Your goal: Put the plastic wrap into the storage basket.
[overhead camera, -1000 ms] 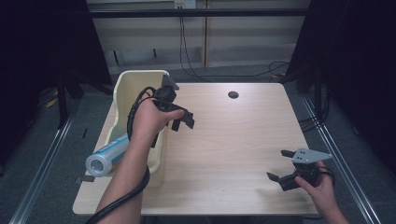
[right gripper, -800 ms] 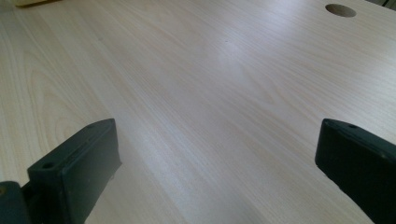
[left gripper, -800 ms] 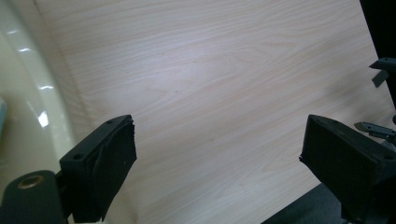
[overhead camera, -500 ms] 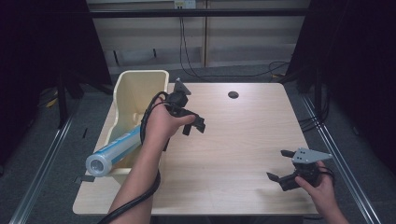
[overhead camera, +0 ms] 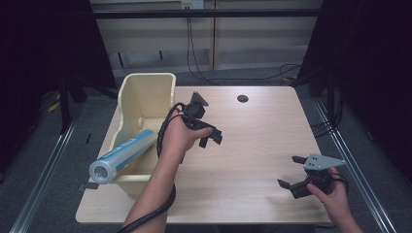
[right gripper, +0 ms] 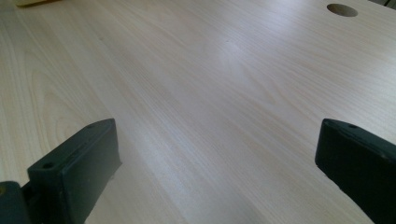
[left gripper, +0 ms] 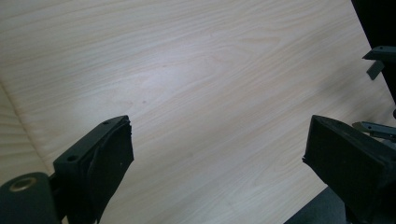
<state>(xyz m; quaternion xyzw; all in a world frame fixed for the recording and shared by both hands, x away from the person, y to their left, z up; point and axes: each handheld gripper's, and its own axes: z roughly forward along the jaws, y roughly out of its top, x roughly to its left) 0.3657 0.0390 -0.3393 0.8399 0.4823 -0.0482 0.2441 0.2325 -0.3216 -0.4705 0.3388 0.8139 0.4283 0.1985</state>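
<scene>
The blue and white tube [overhead camera: 125,154] lies slanted in the cream bin [overhead camera: 145,90] at the left edge of the surface [overhead camera: 252,145], and its capped end sticks out over the front wall of the bin toward the person. This is, I think, the main risk: the tube rests on the rim and is not fully inside, so a small push from the forearm or from the trailing cable could roll it or tip it out to the floor. The left gripper [overhead camera: 210,137] is held above the bare wood just beside the bin; its fingers [left gripper: 100,163] have just been opening and now stand wide apart with nothing between them. The right gripper [overhead camera: 295,174] waits near the front right corner, well apart from the bin, and its fingers [right gripper: 77,163] are also wide apart and hold nothing. If the bin is light, a bump from the left hand could also shift it off the edge. The surface is pale wood grain with one round cable hole [overhead camera: 242,98] near the far side. Around it the room is dark, with black curtains on both sides, a grey floor with metal rails, and cables hanging at the light back wall.
</scene>
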